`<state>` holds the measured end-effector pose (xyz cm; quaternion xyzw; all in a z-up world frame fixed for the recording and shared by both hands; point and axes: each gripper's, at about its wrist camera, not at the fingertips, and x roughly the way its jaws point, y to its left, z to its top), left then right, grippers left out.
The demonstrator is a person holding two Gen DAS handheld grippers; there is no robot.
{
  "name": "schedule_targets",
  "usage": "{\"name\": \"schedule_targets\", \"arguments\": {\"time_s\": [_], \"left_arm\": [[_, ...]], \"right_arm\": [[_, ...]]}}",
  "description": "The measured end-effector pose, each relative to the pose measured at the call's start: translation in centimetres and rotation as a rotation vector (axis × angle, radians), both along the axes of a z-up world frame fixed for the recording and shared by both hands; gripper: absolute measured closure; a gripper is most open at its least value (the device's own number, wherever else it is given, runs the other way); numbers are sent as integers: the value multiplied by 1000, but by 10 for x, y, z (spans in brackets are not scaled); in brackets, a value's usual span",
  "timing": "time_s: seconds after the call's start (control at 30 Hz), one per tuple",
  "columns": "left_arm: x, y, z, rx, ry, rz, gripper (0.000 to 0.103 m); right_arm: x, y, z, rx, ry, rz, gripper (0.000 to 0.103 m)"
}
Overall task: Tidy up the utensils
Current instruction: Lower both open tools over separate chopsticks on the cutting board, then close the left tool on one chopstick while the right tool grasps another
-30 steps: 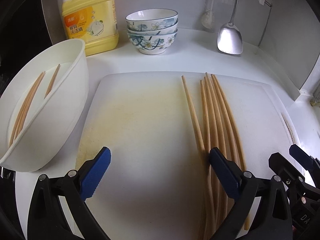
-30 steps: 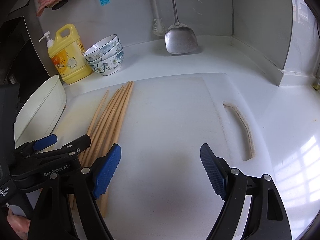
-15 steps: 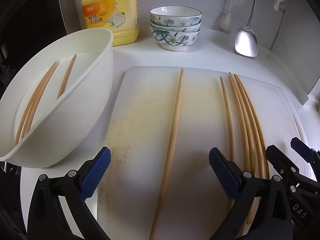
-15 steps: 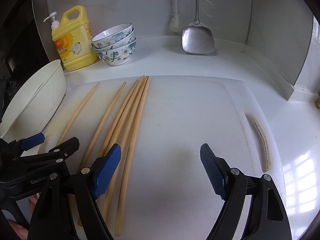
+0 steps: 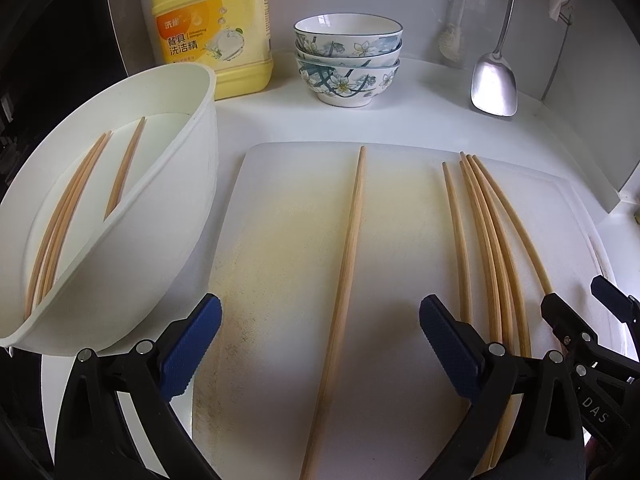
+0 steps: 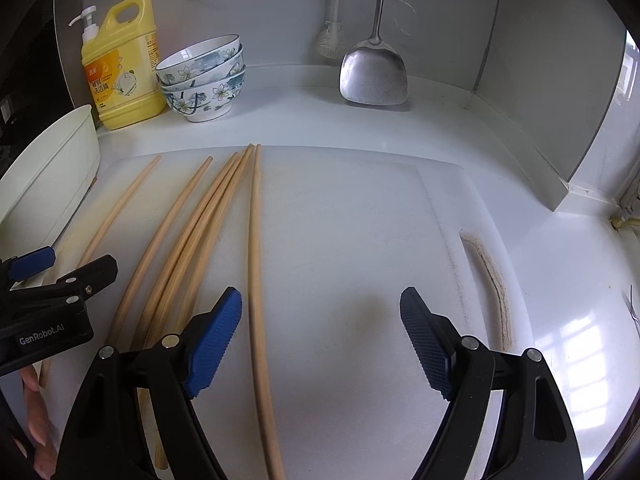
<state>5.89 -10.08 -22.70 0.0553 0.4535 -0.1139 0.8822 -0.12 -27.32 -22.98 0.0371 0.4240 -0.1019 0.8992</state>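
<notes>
White tub (image 5: pixel 120 240) at 9 o'clock held chopsticks. L gripper (image 5: pixel 320 344) gaped over a lone chopstick (image 5: pixel 348 280) on the cutting board (image 5: pixel 280 240). R gripper (image 6: pixel 320 332) released, straddling another chopstick (image 6: pixel 256 280); remaining bundle (image 6: pixel 192 240) lay between.

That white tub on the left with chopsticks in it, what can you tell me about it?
The white tub looks like smooth plastic, oval, with a thin rim and tall sloping walls. It sits tilted on the counter, left of the cutting board, its near edge beside the left gripper. Inside lie several pale wooden chopsticks, most bunched together, one slightly apart. The yellow detergent bottle stands just behind it. Neither gripper touches it.
</notes>
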Motion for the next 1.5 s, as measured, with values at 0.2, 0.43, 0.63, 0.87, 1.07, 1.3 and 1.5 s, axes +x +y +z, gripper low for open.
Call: {"name": "schedule_targets", "arguments": {"time_s": [0.2, 0.43, 0.63, 0.87, 1.07, 1.3, 1.5], "left_arm": [[8, -7, 0, -9, 3, -13, 5], [13, -18, 1, -8, -16, -44, 10], [6, -26, 6, -4, -29, -102, 36], [-6, -23, 9, -6, -35, -127, 67], [-9, -22, 9, -1, -36, -125, 95], [-11, -16, 10, -26, -18, -111, 96], [-13, -6, 13, -96, 37, -86, 96]], "right_arm": [[15, 2, 0, -4, -13, 49, 26], [22, -1, 0, 38, -20, 66, 32], [22, 8, 1, 15, -37, 118, 53], [16, 22, 2, -26, -44, 168, 81], [14, 23, 1, -31, -49, 161, 97], [9, 13, 2, 61, -55, 137, 97], [-3, 3, 10, 120, -74, 107, 97]]}}
